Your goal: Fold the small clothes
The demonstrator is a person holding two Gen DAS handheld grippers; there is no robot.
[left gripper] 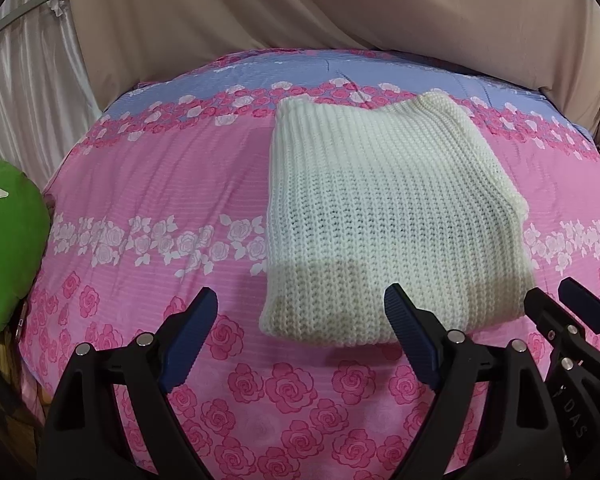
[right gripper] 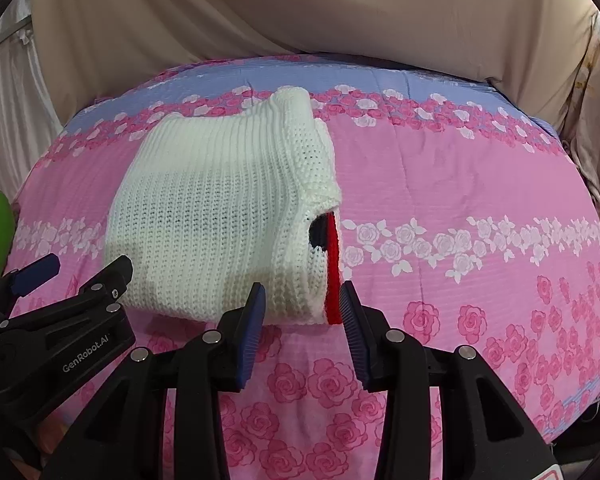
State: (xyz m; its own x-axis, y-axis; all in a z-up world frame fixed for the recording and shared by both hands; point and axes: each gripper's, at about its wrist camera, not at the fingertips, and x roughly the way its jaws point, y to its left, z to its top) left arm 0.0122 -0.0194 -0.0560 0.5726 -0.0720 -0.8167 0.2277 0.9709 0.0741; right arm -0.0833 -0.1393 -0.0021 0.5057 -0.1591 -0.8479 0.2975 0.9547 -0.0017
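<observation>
In the left wrist view, a folded cream rib-knit sweater [left gripper: 384,216] was seen lying flat on a pink rose-printed bedsheet [left gripper: 160,200], a green cushion [left gripper: 8,248] at the left edge. The left gripper [left gripper: 302,308] was spread wide, nothing grasped.

In the right wrist view, the sweater [right gripper: 220,216] showed a red trim [right gripper: 333,272] at its right edge. The right gripper [right gripper: 302,304] was half parted, straddling the near corner; whether it was pinched could not be told.
</observation>
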